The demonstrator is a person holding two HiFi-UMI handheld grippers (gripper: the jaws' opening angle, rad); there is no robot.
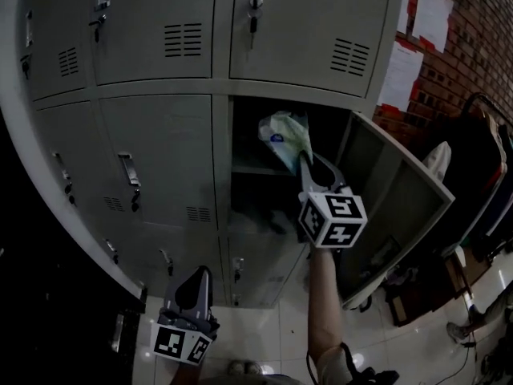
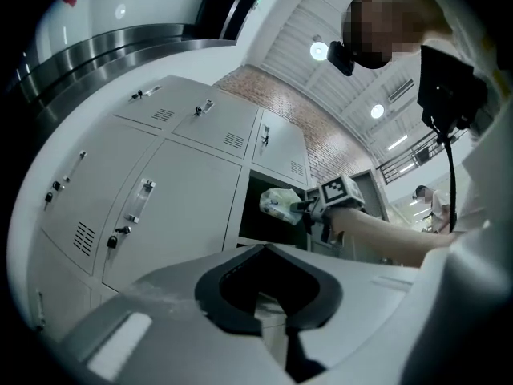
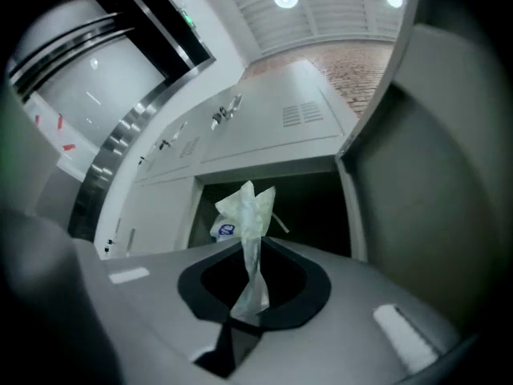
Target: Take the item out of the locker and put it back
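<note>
The item is a crumpled pale plastic bag (image 1: 286, 135) with a blue mark. It hangs at the mouth of the open locker compartment (image 1: 255, 189), level with its upper shelf. My right gripper (image 1: 305, 161) is shut on the bag's twisted lower end, arm stretched up from below. In the right gripper view the bag (image 3: 245, 212) stands up from the closed jaws (image 3: 247, 305), with the dark compartment behind. My left gripper (image 1: 195, 282) hangs low in front of the bottom lockers, shut and empty. The left gripper view shows its closed tips (image 2: 268, 315) and, far off, the bag (image 2: 280, 204).
The locker door (image 1: 398, 204) swings open to the right of my right arm. Closed lockers with keys (image 1: 254, 10) and handles (image 1: 129, 179) surround the compartment. A brick wall with papers (image 1: 401, 74) and dark hanging items (image 1: 481, 175) stand at right. Tiled floor (image 1: 264, 335) lies below.
</note>
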